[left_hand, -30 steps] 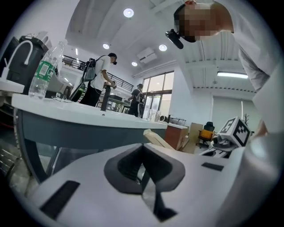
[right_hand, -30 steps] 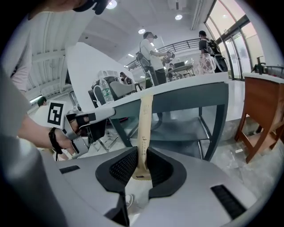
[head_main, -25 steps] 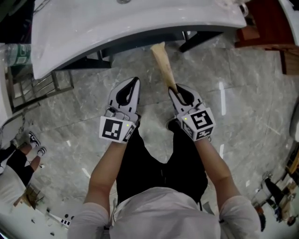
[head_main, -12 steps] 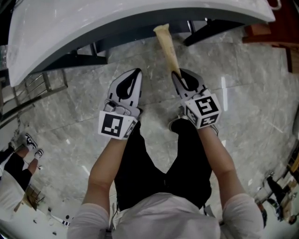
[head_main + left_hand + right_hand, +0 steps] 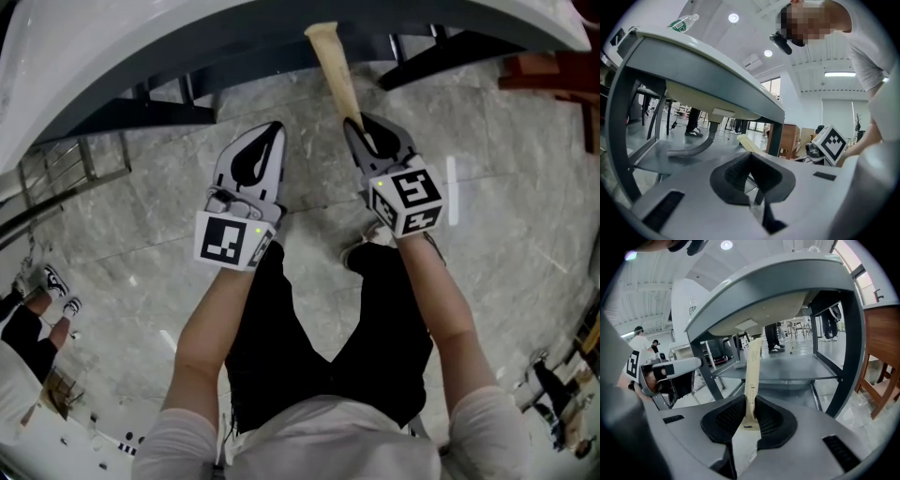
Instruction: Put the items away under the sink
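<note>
The right gripper's (image 5: 749, 416) jaws pinch the near end of a long cream-coloured packet (image 5: 753, 371) between their black ribbed pads. A short serrated tail of it shows just behind the pads. The packet is flat and narrow. Its long axis runs straight ahead from the jaws, and its far end points at the gap under the sink (image 5: 778, 291), above the grey shelf (image 5: 787, 369) ahead. In the head view the packet (image 5: 336, 75) widens slightly toward its far tip, which reaches the sink's (image 5: 141, 56) front edge.

The left gripper's (image 5: 751, 176) jaws are pressed together with nothing between them. They point ahead under the sink's rim, with the shelf (image 5: 670, 157) ahead and to their left, and the packet (image 5: 750, 144) shows just beyond them.

Seen from the head, the left gripper (image 5: 272, 131) and right gripper (image 5: 361, 127) lie side by side, near each other but apart. Both bare forearms are stretched forward over the knees, and the marker cubes face up.

The sink is a smooth, glossy white basin with a curved front on a dark metal frame (image 5: 851, 357). Beneath the jaws the floor (image 5: 141, 225) is polished grey veined stone. Wooden furniture (image 5: 883, 343) stands to the right of the right jaws.
</note>
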`<state>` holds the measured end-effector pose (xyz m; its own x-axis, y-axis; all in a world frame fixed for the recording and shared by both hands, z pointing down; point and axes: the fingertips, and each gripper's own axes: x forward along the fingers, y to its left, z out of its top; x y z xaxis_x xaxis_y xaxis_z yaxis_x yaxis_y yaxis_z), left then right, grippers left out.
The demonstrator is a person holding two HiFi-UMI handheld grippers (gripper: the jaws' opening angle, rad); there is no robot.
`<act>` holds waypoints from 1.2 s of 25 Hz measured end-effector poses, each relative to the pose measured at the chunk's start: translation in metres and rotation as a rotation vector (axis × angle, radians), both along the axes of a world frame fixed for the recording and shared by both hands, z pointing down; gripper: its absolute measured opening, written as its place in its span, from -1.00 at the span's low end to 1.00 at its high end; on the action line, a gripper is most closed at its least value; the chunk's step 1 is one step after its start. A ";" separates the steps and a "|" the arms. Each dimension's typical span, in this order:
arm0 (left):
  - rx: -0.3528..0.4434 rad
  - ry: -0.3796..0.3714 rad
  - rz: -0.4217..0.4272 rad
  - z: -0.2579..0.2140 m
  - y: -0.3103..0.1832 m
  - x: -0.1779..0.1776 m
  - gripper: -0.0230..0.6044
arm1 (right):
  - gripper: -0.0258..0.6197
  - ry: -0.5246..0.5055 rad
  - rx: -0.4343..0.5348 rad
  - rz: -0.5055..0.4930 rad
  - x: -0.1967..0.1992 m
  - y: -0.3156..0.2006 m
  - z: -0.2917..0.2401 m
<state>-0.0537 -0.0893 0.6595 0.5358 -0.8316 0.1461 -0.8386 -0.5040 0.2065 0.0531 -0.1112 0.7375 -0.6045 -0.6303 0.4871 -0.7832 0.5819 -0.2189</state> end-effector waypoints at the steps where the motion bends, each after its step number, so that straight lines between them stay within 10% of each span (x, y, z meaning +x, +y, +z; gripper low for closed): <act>1: 0.005 0.002 -0.002 0.002 -0.001 -0.001 -0.92 | -0.64 0.000 0.001 -0.003 -0.002 -0.002 0.003; 30: 0.217 0.024 -0.086 0.026 -0.086 -0.005 -0.92 | -0.64 -0.041 0.082 0.064 -0.043 -0.107 0.035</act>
<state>-0.0587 -0.1755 0.6852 0.4628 -0.8849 -0.0526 -0.8766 -0.4657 0.1212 0.0097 -0.2181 0.7723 -0.5802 -0.7047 0.4083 -0.8106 0.5486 -0.2050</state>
